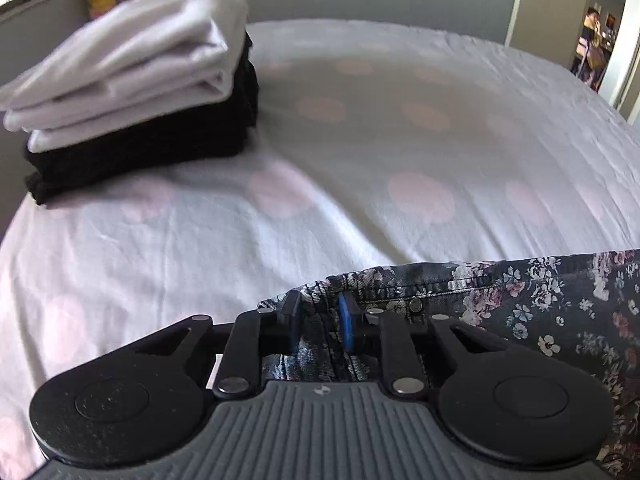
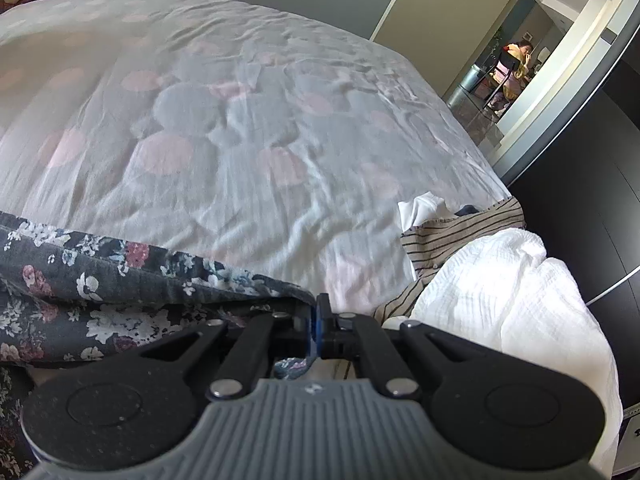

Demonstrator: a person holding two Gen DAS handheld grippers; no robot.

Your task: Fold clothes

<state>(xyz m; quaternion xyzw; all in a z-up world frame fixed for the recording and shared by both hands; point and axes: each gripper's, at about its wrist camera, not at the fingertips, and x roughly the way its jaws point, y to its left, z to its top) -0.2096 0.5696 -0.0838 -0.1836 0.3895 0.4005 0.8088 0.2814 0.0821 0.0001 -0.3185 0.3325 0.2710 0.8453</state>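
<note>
The left gripper (image 1: 320,322) pinches the gathered waistband of the floral garment (image 1: 540,304), which lies along the near edge of the bed (image 1: 360,208). The right gripper (image 2: 316,320) is clamped on the same garment's (image 2: 100,292) other end. Only the left wrist view shows the stack of folded clothes (image 1: 132,92), white on black, at the bed's far left corner. Only the right wrist view shows the unfolded pile, a white textured cloth (image 2: 500,292) and a striped garment (image 2: 452,236), at the near right edge.
</note>
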